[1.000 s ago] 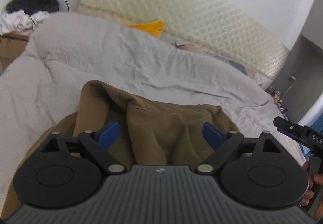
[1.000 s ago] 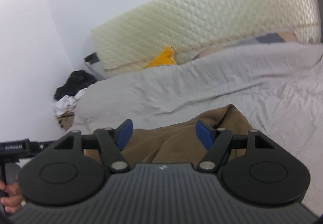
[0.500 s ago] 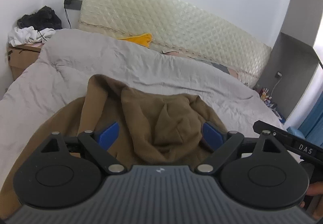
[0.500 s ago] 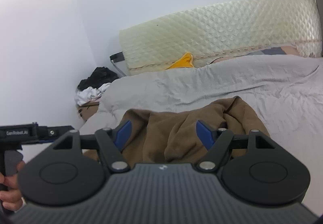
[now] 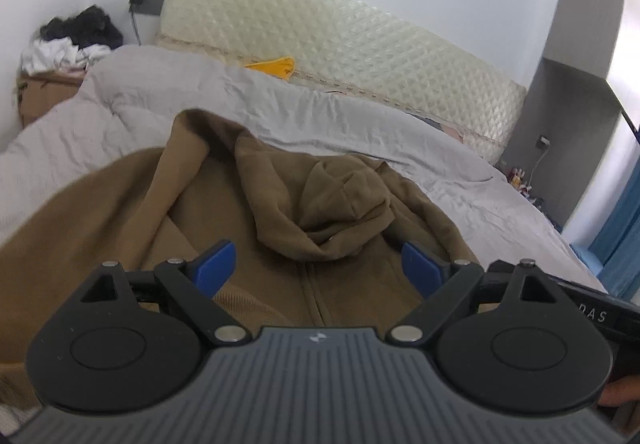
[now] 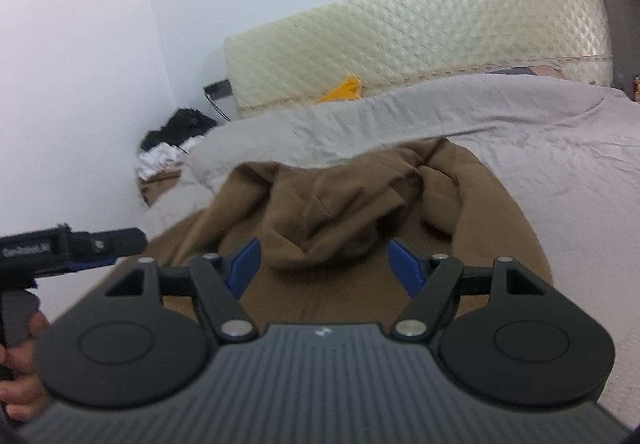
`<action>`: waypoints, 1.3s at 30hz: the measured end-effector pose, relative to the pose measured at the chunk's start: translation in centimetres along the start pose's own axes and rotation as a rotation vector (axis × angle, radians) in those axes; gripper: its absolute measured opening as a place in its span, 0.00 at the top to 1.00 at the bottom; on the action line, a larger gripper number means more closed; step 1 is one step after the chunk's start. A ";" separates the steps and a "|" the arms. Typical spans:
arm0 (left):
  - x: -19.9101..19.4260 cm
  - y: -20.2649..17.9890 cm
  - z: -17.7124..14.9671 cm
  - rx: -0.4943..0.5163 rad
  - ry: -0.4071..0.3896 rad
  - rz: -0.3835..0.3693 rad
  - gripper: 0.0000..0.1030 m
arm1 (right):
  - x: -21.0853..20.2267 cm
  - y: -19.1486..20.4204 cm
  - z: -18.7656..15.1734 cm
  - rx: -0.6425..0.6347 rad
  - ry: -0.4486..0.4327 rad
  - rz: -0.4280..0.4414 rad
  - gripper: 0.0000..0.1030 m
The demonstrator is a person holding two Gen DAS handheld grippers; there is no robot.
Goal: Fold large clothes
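A brown zip-up hoodie (image 5: 280, 204) lies rumpled on the grey bed cover (image 5: 360, 124), front up, its hood (image 5: 340, 200) bunched near the collar and its zipper running toward me. It also shows in the right wrist view (image 6: 340, 212). My left gripper (image 5: 318, 268) is open and empty, hovering above the hoodie's chest just below the hood. My right gripper (image 6: 324, 264) is open and empty, also above the chest. The hoodie's lower part is hidden behind both grippers.
A cream quilted headboard (image 5: 340, 40) stands behind the bed. A yellow item (image 5: 276, 65) lies at the bed's head. A pile of black and white clothes (image 5: 72, 40) sits on a box at the far left. A grey cabinet (image 5: 568, 116) stands at the right.
Both grippers have pulled back and risen, so more of the hoodie, its hood and zipper, shows. Both stay open. The hoodie looks more spread out.
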State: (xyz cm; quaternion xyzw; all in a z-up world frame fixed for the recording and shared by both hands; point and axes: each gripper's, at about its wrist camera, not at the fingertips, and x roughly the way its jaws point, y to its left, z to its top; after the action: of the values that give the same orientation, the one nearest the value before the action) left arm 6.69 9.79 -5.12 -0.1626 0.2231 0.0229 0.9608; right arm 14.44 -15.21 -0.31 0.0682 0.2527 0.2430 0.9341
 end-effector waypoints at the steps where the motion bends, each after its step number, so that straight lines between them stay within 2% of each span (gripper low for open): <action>1: 0.5 0.2 -0.4 0.005 0.001 0.010 0.10 | 0.3 -0.2 -0.2 0.006 0.010 -0.004 0.29; 8: 4.0 2.6 0.8 0.094 0.141 0.145 0.10 | 2.1 -0.8 -1.1 0.025 0.048 -0.022 0.29; 10: 4.4 4.0 1.6 0.113 0.202 0.177 0.10 | 2.4 -0.9 -1.5 0.037 0.064 -0.020 0.29; 13: 5.2 6.1 2.8 0.165 0.340 0.231 0.10 | 2.8 -1.0 -1.8 0.056 0.088 -0.017 0.29; 16: 5.3 8.3 3.6 0.171 0.440 0.254 0.10 | 3.0 -1.2 -2.0 0.067 0.102 -0.006 0.29; 19: 5.6 10.7 3.6 0.154 0.528 0.308 0.10 | 3.1 -1.3 -2.0 0.068 0.111 -0.012 0.29; 26: 7.9 13.9 2.4 0.100 0.670 0.288 0.10 | 3.4 -1.9 -2.2 0.098 0.125 -0.020 0.29; 28: 9.6 14.1 2.0 0.134 0.698 0.333 0.11 | 3.8 -2.1 -2.3 0.112 0.137 -0.030 0.29; 31: 11.9 14.3 0.9 0.231 0.754 0.351 0.12 | 4.3 -2.6 -2.6 0.127 0.155 -0.052 0.29; 34: 13.5 15.1 -0.5 0.330 0.795 0.393 0.20 | 4.7 -2.7 -2.8 0.127 0.166 -0.068 0.30; 36: 14.5 15.9 -1.5 0.399 0.831 0.437 0.37 | 5.2 -2.7 -3.0 0.115 0.178 -0.087 0.29; 37: 14.6 16.4 -1.7 0.406 0.830 0.432 0.38 | 5.4 -2.7 -3.1 0.112 0.184 -0.088 0.29; 39: 14.1 17.0 -1.2 0.392 0.804 0.420 0.60 | 5.8 -3.0 -3.2 0.107 0.186 -0.094 0.30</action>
State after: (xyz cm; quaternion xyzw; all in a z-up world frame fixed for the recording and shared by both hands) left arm 16.88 25.09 -17.43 0.0739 0.6041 0.1089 0.7859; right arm 18.44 -14.99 -6.32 0.0830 0.3540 0.1904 0.9119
